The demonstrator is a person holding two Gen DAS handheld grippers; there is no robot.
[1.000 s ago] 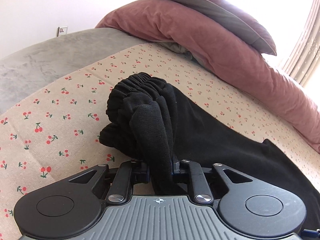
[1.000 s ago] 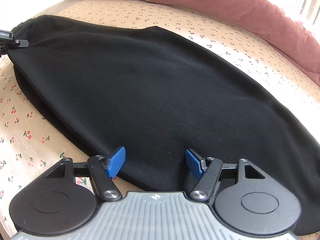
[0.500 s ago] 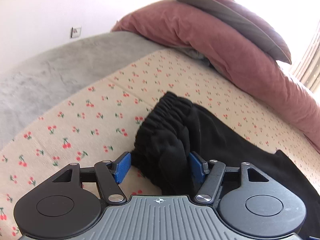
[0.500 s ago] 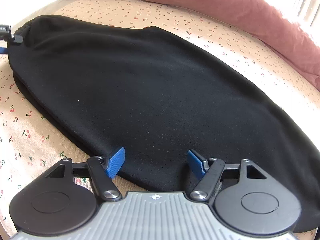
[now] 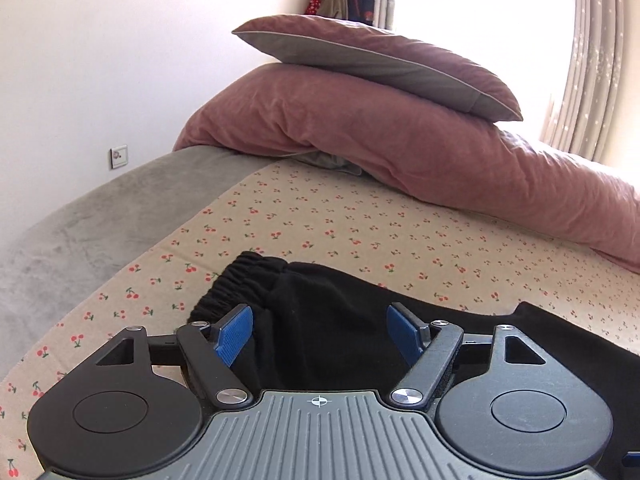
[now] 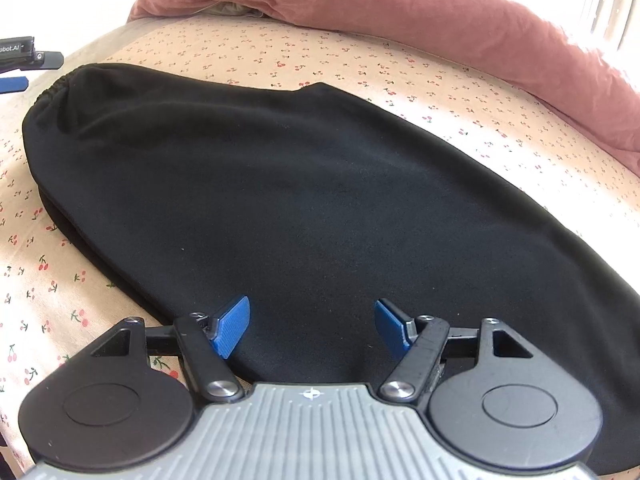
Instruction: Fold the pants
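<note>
Sunlight pours through the curtains [image 5: 588,60] behind the bed [image 5: 320,220], whose cherry-print sheet carries a pair of black pants [image 6: 320,200] laid flat and folded lengthwise. Beyond the pants, toward the window, a pink duvet [image 5: 400,144] is bunched up along the bed, with a pink and grey pillow [image 5: 372,56] resting on top of it. On the far left of the pants, a grey blanket [image 5: 80,232] covers the rest of the bed, and a small wall switch [image 5: 119,156] sits on the white wall above it. The gathered elastic waistband [image 5: 244,280] of the pants lies at their left end. The left gripper [image 5: 320,334] hangs just over that waistband end; its jaws have just been opening and now stand wide apart, released, the blue pads clear of the cloth, though the black fabric shows in the gap between them. The right gripper [image 6: 312,326] hovers at the near edge of the pants, farther along the leg from the waistband, jaws likewise spread and gripping nothing, with the flat black cloth showing between its blue pads.
</note>
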